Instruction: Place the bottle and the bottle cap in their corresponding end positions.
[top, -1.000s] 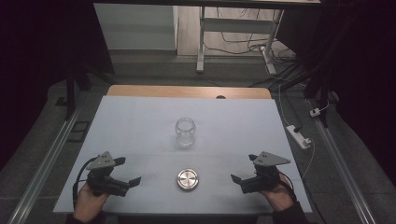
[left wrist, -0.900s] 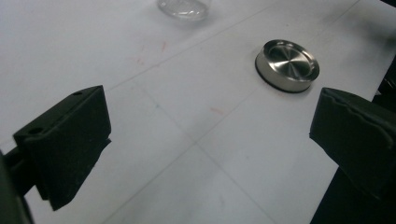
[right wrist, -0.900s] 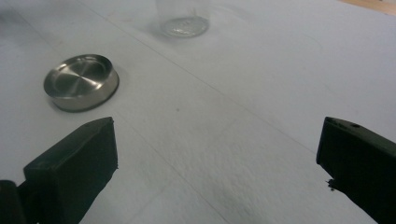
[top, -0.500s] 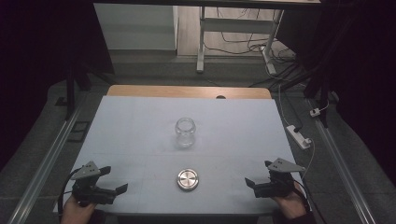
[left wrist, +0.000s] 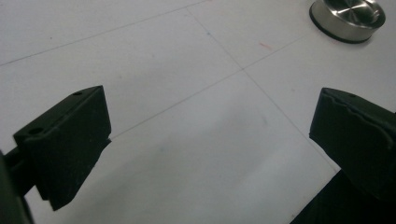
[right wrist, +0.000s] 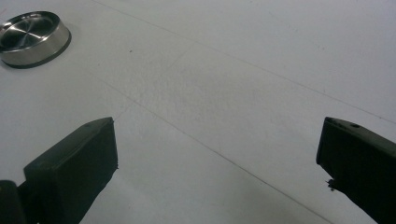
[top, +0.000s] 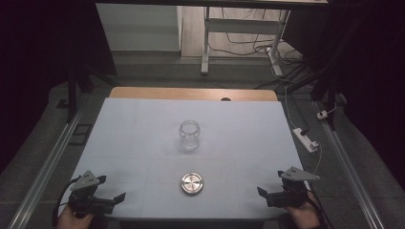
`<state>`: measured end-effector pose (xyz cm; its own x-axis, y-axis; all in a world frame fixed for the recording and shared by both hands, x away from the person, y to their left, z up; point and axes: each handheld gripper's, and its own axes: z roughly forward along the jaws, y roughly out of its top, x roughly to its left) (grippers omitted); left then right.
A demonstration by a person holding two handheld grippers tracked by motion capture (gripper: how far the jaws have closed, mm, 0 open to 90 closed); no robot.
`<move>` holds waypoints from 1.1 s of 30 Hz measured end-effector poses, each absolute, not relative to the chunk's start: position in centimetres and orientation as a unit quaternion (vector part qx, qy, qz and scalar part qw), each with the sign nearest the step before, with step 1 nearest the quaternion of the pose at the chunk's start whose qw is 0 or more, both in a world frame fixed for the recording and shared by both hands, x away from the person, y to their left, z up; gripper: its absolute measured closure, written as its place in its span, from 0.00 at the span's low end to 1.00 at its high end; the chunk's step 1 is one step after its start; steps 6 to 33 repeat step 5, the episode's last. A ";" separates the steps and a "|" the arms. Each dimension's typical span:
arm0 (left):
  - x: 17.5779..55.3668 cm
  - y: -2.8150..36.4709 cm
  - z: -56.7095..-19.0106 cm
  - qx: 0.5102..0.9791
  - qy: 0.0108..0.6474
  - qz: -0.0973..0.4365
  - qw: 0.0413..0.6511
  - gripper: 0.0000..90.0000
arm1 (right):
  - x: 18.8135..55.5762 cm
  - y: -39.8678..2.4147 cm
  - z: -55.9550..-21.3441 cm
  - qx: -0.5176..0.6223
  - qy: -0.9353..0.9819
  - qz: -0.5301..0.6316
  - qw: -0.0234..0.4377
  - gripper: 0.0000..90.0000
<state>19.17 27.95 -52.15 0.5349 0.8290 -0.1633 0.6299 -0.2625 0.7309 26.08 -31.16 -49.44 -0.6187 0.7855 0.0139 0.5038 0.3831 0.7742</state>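
Clear glass jar [top: 189,135] upright at table centre, mouth open, no lid on, looks empty. Round metal lid [top: 192,183] w/ dark rim band lies flat nearer front edge, just in front of jar, well apart from it. Brushed concentric top, shiny; whether face-up or inverted: can't tell

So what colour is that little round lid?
Shiny silver metal lid with a dark rim; clearest in the left gripper view.
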 end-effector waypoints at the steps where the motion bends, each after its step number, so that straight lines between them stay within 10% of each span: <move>1: 19.2 27.9 -52.2 0.783 0.468 0.127 0.389 0.00 | 26.1 -31.2 -49.4 0.398 0.812 0.388 0.180 0.00; 33: 19.3 27.9 -52.2 0.784 0.469 0.124 0.387 0.00 | 26.1 -31.2 -49.5 0.397 0.815 0.385 0.176 0.00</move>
